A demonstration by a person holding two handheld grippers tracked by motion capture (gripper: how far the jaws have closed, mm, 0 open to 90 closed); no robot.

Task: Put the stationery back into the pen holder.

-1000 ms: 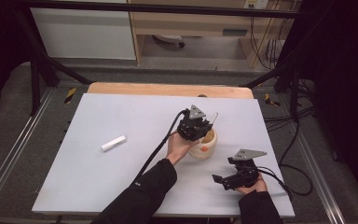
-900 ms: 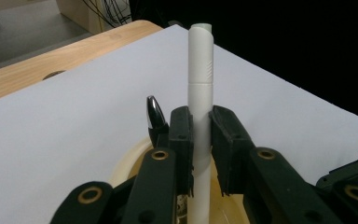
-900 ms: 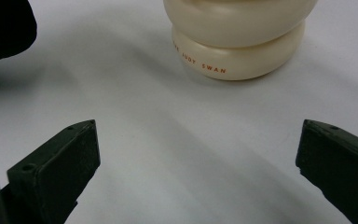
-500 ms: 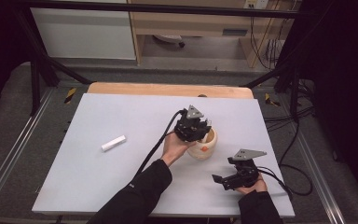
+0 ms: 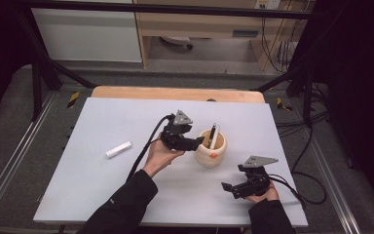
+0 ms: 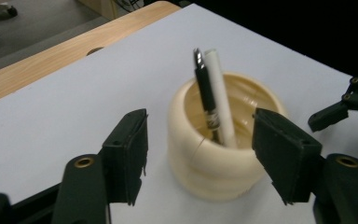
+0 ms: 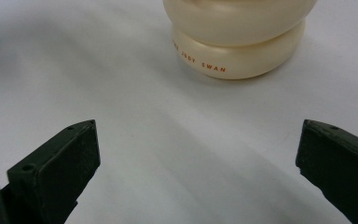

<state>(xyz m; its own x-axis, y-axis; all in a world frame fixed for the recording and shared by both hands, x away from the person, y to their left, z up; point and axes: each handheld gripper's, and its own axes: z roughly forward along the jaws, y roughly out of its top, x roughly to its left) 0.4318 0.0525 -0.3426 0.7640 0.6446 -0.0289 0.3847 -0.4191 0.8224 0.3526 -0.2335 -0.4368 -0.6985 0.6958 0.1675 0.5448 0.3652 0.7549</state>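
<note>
A cream ribbed cup [image 5: 211,152] [image 6: 214,158] [image 7: 240,42] stands mid-table. A black pen [image 5: 213,134] [image 6: 206,95] and a white marker [image 5: 216,138] [image 6: 220,98] lean upright inside it. My left gripper [image 5: 198,143] [image 6: 205,161] sits just left of the cup, pointing at it. Its jaws have just been opening and stand apart, touching neither cup nor pens. Another white marker [image 5: 119,149] lies on the table to the left. My right gripper [image 5: 228,187] [image 7: 196,168] rests open near the front right, holding nothing and aimed at the cup's base.
The white tabletop [image 5: 102,195] has a wooden strip [image 5: 175,92] along its far edge. Black cables [image 5: 146,151] trail from both grippers. Metal frame rails [image 5: 9,165] flank the table. The right gripper [image 6: 340,109] shows past the cup in the left gripper view.
The left gripper has drawn back to the left from above the cup and its jaws have opened. The pens now stand free in the cup. The right hand has not moved.
</note>
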